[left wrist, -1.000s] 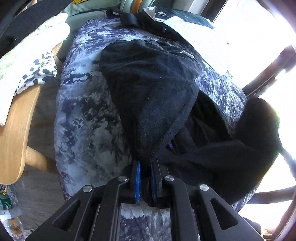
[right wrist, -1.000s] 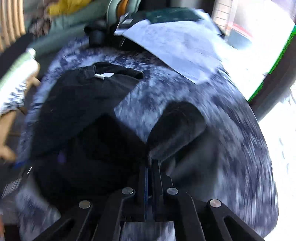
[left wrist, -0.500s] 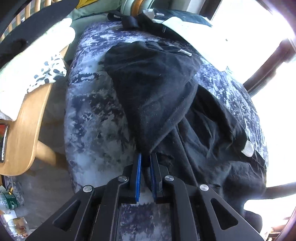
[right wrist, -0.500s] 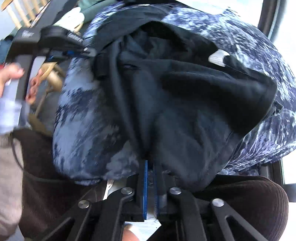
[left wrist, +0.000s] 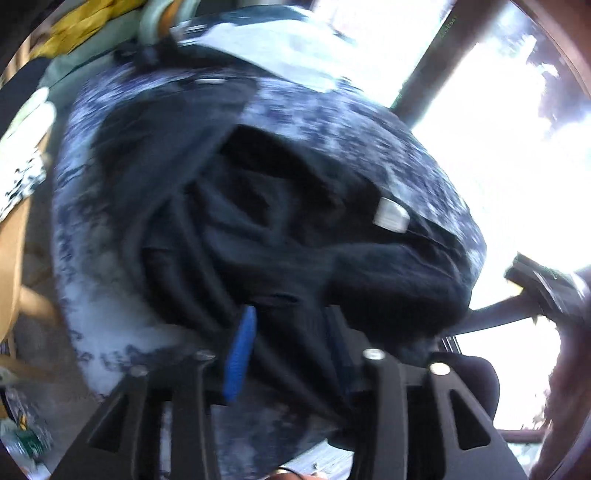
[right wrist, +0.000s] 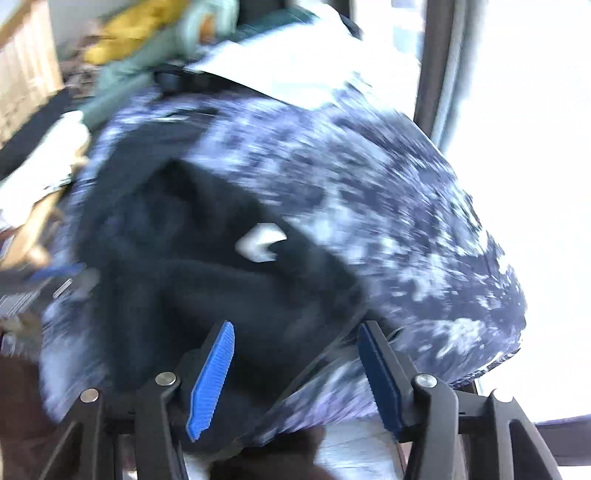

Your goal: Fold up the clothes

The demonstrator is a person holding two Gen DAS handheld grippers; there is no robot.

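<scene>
- While both views are smeared by motion, the black garment (left wrist: 280, 236) lies bunched on a mottled blue-and-white cover (left wrist: 332, 122) over a rounded surface — what is under the cover I cannot tell.
- Left gripper (left wrist: 291, 332): its jaws have just been opening and now stand apart, with a dark fold of the garment running between them; the blue pad (left wrist: 240, 358) on one side shows clear of the cloth.
- Right gripper (right wrist: 295, 354): its jaws have just been opening too and stand wide — the garment's near edge lies between them, neither pad pressing on it.
- White tag (right wrist: 260, 242) shows on the garment's upper side, near its right edge.
- Pale sheet (right wrist: 295, 74) lies at the cover's far end, with yellow cloth (right wrist: 125, 33) behind it.
- Wooden chair (left wrist: 14, 229) stands left of the cover, draped with a spotted white cloth (left wrist: 22, 155).
</scene>
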